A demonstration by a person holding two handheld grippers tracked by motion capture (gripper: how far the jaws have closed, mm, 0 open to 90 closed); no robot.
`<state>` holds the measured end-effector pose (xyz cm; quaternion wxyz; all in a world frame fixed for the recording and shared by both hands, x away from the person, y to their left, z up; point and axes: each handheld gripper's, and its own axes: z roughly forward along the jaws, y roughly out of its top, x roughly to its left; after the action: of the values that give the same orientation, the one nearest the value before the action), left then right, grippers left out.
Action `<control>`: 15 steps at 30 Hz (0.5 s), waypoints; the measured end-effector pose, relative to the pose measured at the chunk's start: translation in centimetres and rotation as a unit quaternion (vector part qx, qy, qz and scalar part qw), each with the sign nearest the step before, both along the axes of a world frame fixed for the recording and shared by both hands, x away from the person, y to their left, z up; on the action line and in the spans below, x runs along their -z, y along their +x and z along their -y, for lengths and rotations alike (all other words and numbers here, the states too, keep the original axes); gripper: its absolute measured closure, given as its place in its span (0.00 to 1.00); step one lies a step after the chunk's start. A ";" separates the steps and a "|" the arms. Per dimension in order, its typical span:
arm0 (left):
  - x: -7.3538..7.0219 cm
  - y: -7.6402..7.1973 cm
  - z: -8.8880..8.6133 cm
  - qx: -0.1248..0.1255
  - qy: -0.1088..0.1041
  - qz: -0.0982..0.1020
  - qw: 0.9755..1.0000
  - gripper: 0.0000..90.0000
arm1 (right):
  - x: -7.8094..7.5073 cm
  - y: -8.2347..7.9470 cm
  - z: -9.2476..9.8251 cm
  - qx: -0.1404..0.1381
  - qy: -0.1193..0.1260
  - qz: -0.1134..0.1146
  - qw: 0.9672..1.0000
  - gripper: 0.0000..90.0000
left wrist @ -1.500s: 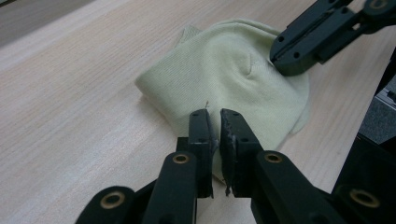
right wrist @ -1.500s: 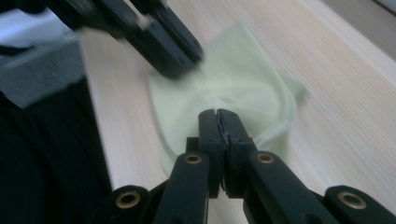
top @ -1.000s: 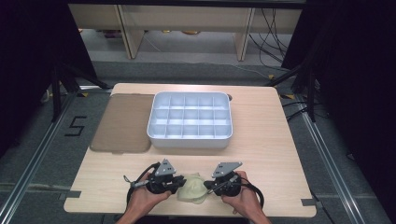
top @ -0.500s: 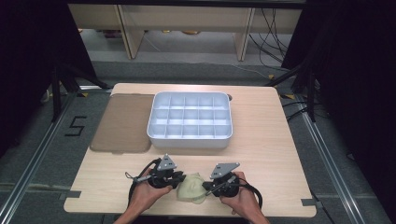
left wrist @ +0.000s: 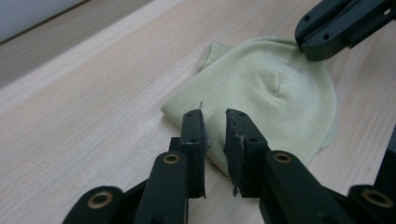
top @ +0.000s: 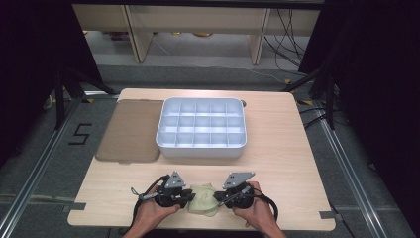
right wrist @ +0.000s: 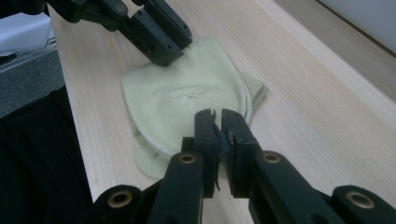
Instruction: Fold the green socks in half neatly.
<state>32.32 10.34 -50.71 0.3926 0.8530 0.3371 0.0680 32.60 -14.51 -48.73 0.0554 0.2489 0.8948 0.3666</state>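
A light wooden table (top: 277, 144) stands on a grey floor (top: 44, 148) with dark curtains at both sides. The white divided tray (top: 201, 127) has bare compartments; a brown mat (top: 130, 131) lies beside it. At the near edge, a pale green cloth (top: 202, 199) lies between the left gripper (left wrist: 215, 125), jaws narrowly apart over its edge, and the right gripper (right wrist: 218, 125), jaws nearly together at its rim.

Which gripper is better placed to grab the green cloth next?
Left, probably. The left gripper has its fingers parted right at the edge of the pale green cloth; the right gripper looks nearly closed over the opposite edge.
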 end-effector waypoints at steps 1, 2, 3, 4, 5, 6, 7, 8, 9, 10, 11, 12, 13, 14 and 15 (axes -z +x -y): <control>0.0 0.0 0.0 0.000 0.000 0.000 1.000 0.84 | 0.0 0.0 0.0 0.000 0.000 0.000 1.000 0.95; -0.4 -0.1 -0.2 0.001 -0.009 0.003 1.000 0.82 | 0.0 0.2 0.0 -0.003 0.003 0.000 1.000 0.95; -0.4 -0.1 -0.2 0.001 -0.009 0.003 1.000 0.81 | 0.0 0.2 0.0 -0.003 0.003 0.000 1.000 0.95; -0.7 -0.3 -0.3 0.003 -0.016 0.001 1.000 0.79 | -0.1 0.1 0.1 0.004 0.008 -0.003 1.000 0.94; -0.8 -0.5 -0.3 -0.001 -0.022 -0.001 1.000 0.78 | -0.2 0.1 0.1 0.008 0.008 -0.002 1.000 0.94; -0.8 -0.5 -0.3 -0.001 -0.022 -0.001 1.000 0.77 | -0.2 0.1 0.1 0.008 0.008 -0.002 1.000 0.94; -0.9 -0.8 -0.2 -0.007 -0.030 -0.003 1.000 0.74 | -0.3 0.2 0.2 0.009 0.011 0.004 1.000 0.94; -0.9 -0.9 -0.3 -0.006 -0.029 -0.006 1.000 0.74 | -0.3 0.2 0.2 0.009 0.011 0.004 1.000 0.94; -0.9 -1.1 -0.4 -0.013 -0.036 -0.011 0.999 0.71 | -0.3 0.3 0.1 0.008 0.011 0.004 1.000 0.94; -1.0 -1.2 -0.5 -0.006 -0.028 -0.012 1.000 0.71 | -0.3 0.4 0.0 0.006 0.010 0.006 1.000 0.94; -0.9 -1.4 -0.6 -0.008 -0.029 -0.013 0.999 0.71 | -0.3 0.4 0.0 0.005 0.010 0.003 1.000 0.94; -1.0 -1.6 -0.6 -0.007 -0.031 -0.013 0.999 0.71 | -0.2 0.4 -0.1 0.005 0.012 0.002 1.000 0.94; -1.0 -1.8 -0.6 -0.014 -0.041 -0.016 0.999 0.70 | -0.2 0.5 -0.2 0.008 0.011 0.005 1.000 0.94; -1.1 -1.9 -0.9 -0.007 -0.031 -0.015 0.999 0.70 | -0.2 0.6 -0.2 0.007 0.009 0.005 1.000 0.94; -1.2 -2.0 -1.1 -0.006 -0.030 -0.014 0.999 0.69 | -0.2 0.7 -0.3 0.011 0.009 0.006 1.000 0.94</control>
<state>30.36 11.40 -49.52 0.4128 0.8396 0.3496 0.0483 33.30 -14.20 -48.52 0.0621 0.2572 0.8883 0.3752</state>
